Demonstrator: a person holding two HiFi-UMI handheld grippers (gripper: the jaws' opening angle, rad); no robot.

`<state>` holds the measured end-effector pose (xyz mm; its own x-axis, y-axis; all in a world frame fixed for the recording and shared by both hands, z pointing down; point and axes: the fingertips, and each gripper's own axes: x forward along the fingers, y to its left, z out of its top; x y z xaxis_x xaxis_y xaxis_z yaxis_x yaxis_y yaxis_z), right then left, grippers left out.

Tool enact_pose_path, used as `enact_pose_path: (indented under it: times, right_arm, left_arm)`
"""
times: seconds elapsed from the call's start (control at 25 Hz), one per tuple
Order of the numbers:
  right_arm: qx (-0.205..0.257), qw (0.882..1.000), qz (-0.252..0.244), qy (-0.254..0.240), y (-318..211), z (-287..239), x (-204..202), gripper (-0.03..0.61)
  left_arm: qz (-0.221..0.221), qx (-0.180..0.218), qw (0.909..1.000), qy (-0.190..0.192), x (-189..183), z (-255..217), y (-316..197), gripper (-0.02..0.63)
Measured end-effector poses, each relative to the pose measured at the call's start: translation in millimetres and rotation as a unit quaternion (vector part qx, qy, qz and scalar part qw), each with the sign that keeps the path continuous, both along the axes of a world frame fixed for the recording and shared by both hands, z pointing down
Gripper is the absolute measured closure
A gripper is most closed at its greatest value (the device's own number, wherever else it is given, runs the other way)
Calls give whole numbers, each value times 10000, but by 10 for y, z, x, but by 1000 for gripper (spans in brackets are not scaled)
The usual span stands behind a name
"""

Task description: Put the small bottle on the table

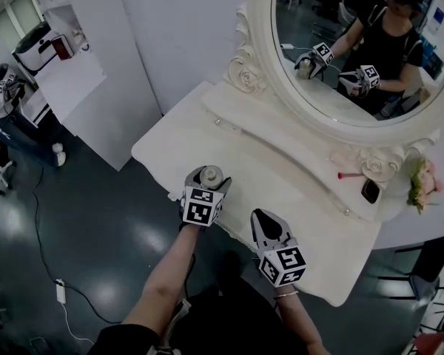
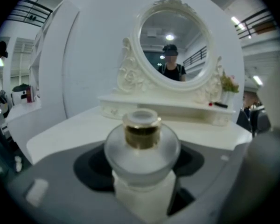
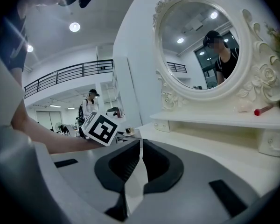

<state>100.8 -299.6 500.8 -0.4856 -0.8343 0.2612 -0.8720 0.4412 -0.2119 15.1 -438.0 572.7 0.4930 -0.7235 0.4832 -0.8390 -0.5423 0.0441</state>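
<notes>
A small frosted bottle (image 2: 142, 148) with a gold neck and a white cap stands upright between the jaws of my left gripper (image 2: 142, 174), which is shut on its round body. In the head view the bottle (image 1: 212, 174) and left gripper (image 1: 207, 182) hang over the front left part of the white dressing table (image 1: 296, 198). My right gripper (image 1: 265, 219) is to the right of it, just over the table's front edge. Its jaws (image 3: 141, 146) are shut with nothing between them. The left gripper's marker cube (image 3: 101, 128) shows in the right gripper view.
An oval mirror (image 1: 355, 43) in a carved white frame stands at the back of the table. On its raised shelf lie a red stick (image 1: 348, 174) and a small black item (image 1: 370, 191), next to flowers (image 1: 422, 183). Dark floor with a cable (image 1: 41, 228) lies to the left.
</notes>
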Motion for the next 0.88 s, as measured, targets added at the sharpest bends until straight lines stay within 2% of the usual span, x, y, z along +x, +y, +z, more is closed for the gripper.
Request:
enact_pose_path:
  times: [0.32, 0.88]
  right_arm:
    - [2, 10000, -25, -20, -56, 6, 1, 574]
    - [-52, 9999, 87, -18, -81, 37, 111, 574]
  left_arm:
    - [-102, -71, 9999, 37, 127, 74, -248, 275]
    - [20, -62, 9999, -136, 313, 198, -636, 275]
